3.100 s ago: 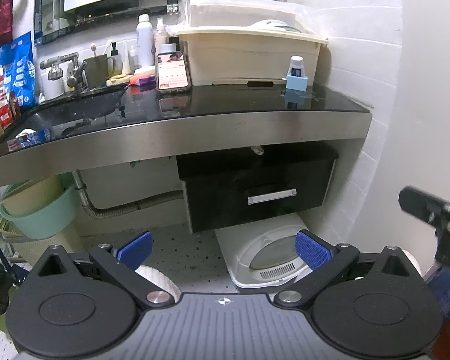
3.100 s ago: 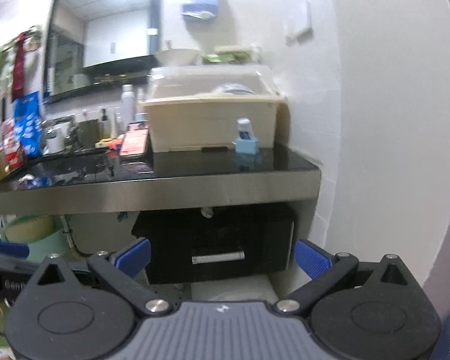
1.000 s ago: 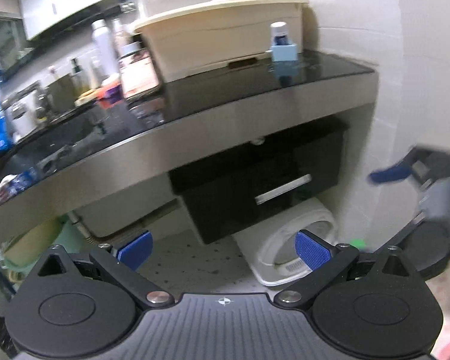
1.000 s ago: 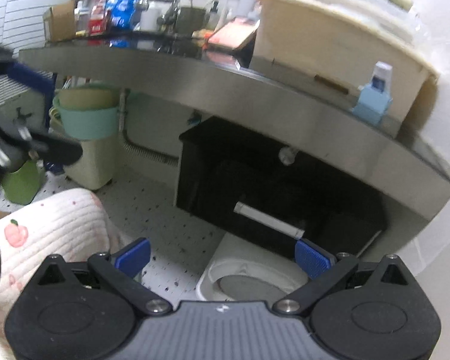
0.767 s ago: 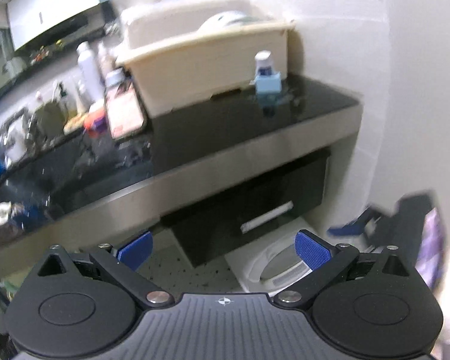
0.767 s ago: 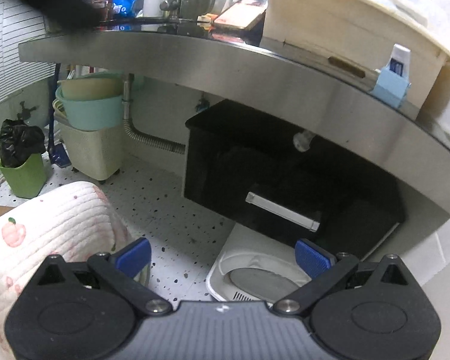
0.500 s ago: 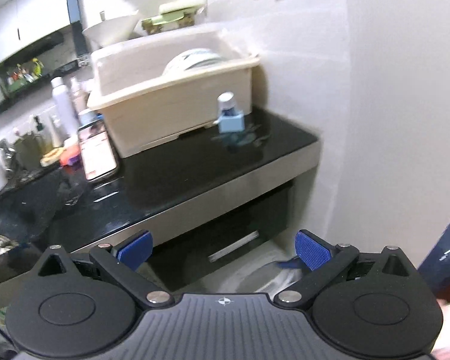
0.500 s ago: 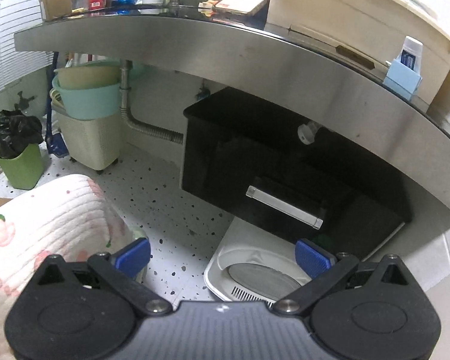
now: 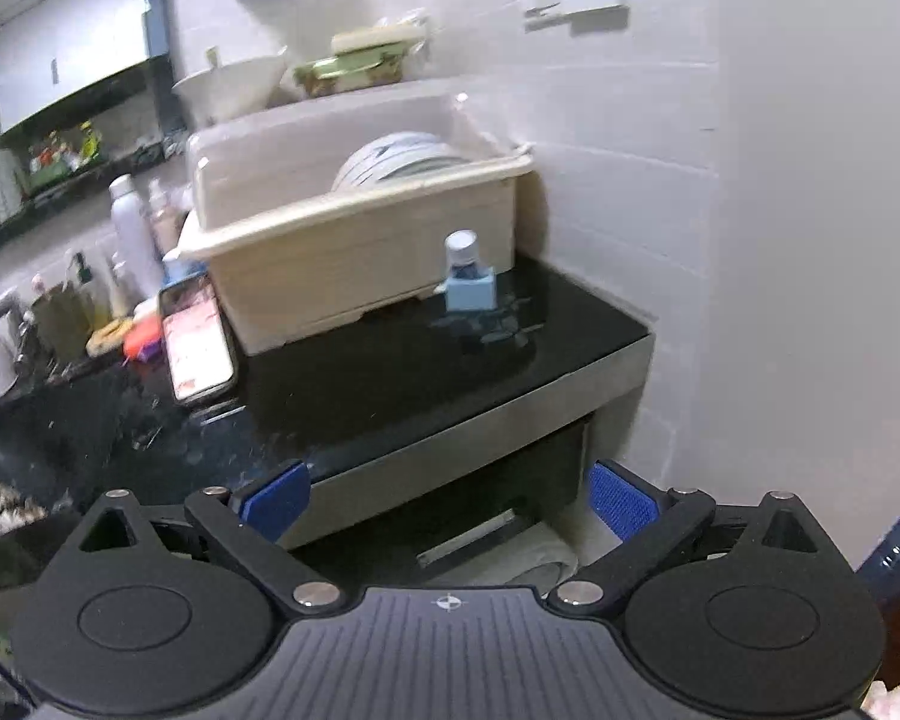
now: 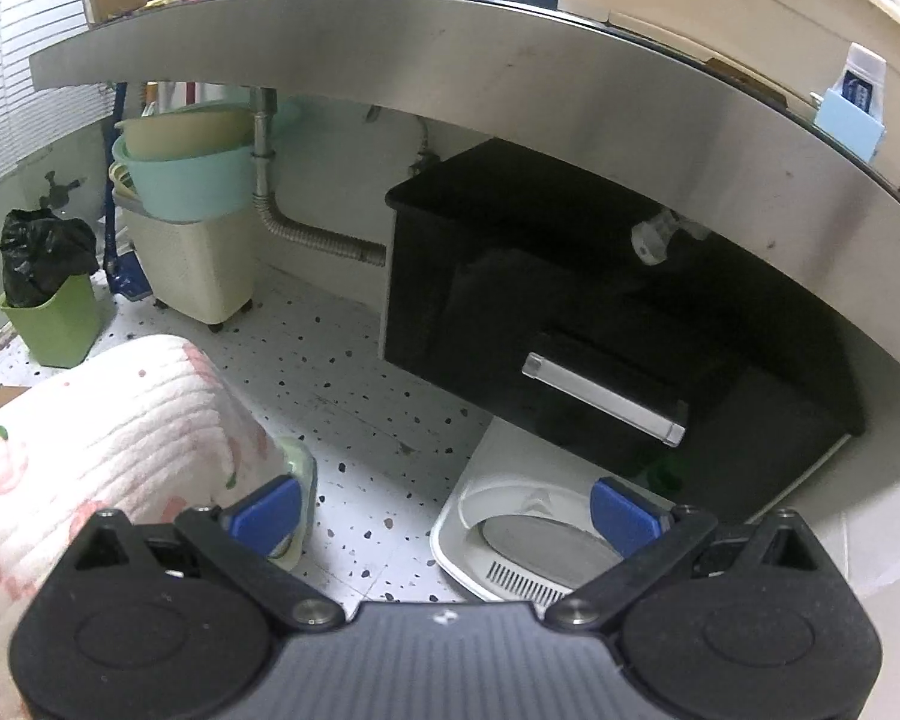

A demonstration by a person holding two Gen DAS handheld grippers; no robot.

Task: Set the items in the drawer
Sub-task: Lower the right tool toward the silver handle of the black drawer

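Note:
A black drawer point(image 10: 576, 324) with a silver bar handle point(image 10: 603, 399) hangs shut under the steel-edged counter point(image 10: 390, 54). My right gripper point(image 10: 444, 510) is open and empty, low near the floor, pointing at the drawer from some distance. My left gripper point(image 9: 447, 495) is open and empty, raised above the black countertop point(image 9: 426, 372). A small bottle in a light blue holder point(image 9: 468, 279) stands on the countertop by a cream dish tub point(image 9: 360, 240); it also shows in the right wrist view point(image 10: 852, 108). A phone point(image 9: 198, 339) leans against the tub.
A white bathroom scale point(image 10: 528, 534) lies on the speckled floor under the drawer. Stacked basins point(image 10: 180, 168), a cream bin point(image 10: 198, 264) and a green bin with a black bag point(image 10: 54, 294) stand at left. A pink quilted sleeve point(image 10: 108, 438) is near my right gripper. Bottles point(image 9: 129, 234) crowd the counter's left.
My left gripper has risen from below counter level to above the countertop and turned right. My right gripper has moved closer to the drawer and lower. Both stay open.

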